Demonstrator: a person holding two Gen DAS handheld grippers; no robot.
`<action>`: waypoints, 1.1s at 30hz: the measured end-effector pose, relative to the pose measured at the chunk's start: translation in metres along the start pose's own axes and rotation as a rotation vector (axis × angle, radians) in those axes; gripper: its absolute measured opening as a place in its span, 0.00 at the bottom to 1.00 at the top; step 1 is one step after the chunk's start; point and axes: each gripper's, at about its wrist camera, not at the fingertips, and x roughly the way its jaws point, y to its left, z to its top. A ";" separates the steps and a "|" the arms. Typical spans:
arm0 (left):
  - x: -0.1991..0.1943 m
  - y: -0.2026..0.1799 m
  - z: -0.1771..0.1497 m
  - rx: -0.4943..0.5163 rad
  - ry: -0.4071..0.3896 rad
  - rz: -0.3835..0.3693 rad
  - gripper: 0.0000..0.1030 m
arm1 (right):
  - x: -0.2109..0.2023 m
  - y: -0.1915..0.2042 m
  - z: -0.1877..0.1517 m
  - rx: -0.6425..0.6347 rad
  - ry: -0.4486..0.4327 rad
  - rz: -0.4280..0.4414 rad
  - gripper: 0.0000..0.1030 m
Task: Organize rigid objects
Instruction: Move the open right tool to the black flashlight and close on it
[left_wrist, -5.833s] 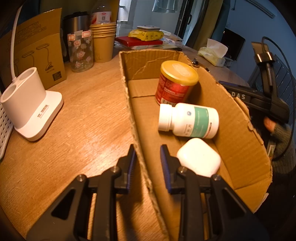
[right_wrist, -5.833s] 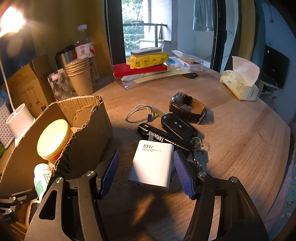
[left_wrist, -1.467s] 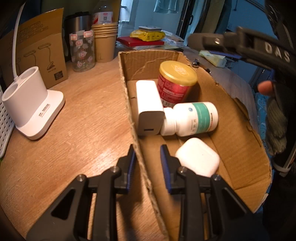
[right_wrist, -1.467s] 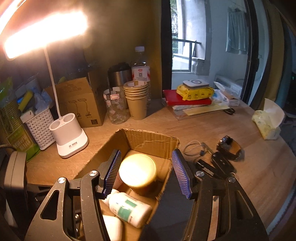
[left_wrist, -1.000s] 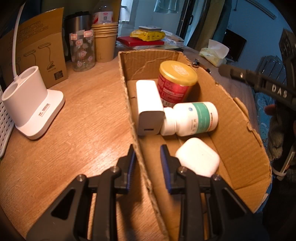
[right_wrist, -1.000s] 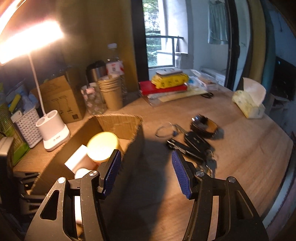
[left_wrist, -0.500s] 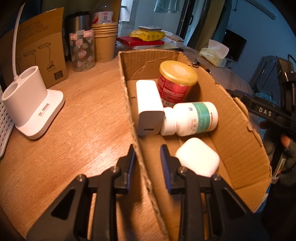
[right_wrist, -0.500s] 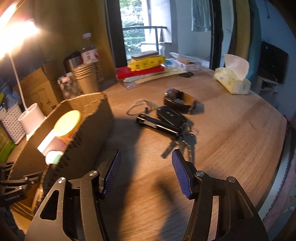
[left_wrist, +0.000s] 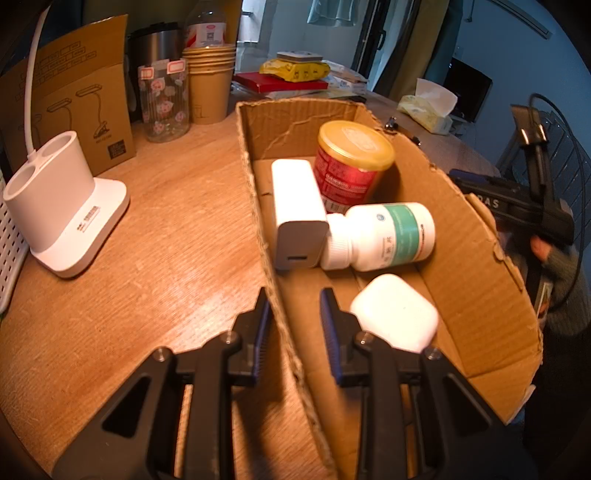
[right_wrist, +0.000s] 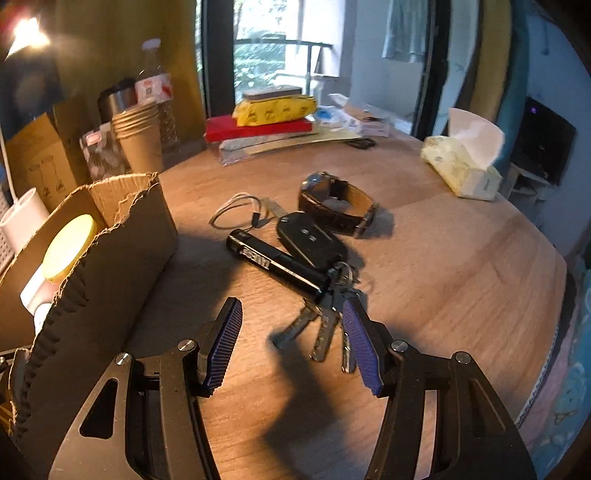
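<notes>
Inside the cardboard box (left_wrist: 480, 280) on the table (right_wrist: 443, 277), the can (left_wrist: 351, 162) is standing at the far end, the charger (left_wrist: 295, 210) and the bottle (left_wrist: 384, 236) are lying before it, the earbud case (left_wrist: 395, 314) nearest, while the keys (right_wrist: 325, 325), flashlight (right_wrist: 277, 264) and watch (right_wrist: 340, 203) are lying right of the box toward the table's middle.

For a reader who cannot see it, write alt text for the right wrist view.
The open right gripper hovers over a wooden table, just short of a key bunch joined to a black car fob. A black flashlight and watch lie beyond; a cardboard box stands left.
</notes>
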 end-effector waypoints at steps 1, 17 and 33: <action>0.000 0.000 0.000 0.000 0.000 0.000 0.27 | 0.001 0.001 0.002 -0.012 -0.002 -0.001 0.58; 0.000 0.000 0.000 -0.001 0.000 0.000 0.27 | 0.026 0.024 0.012 -0.128 0.083 0.036 0.58; -0.001 0.001 0.000 -0.001 0.001 -0.001 0.27 | 0.043 0.040 0.029 -0.174 0.077 0.070 0.33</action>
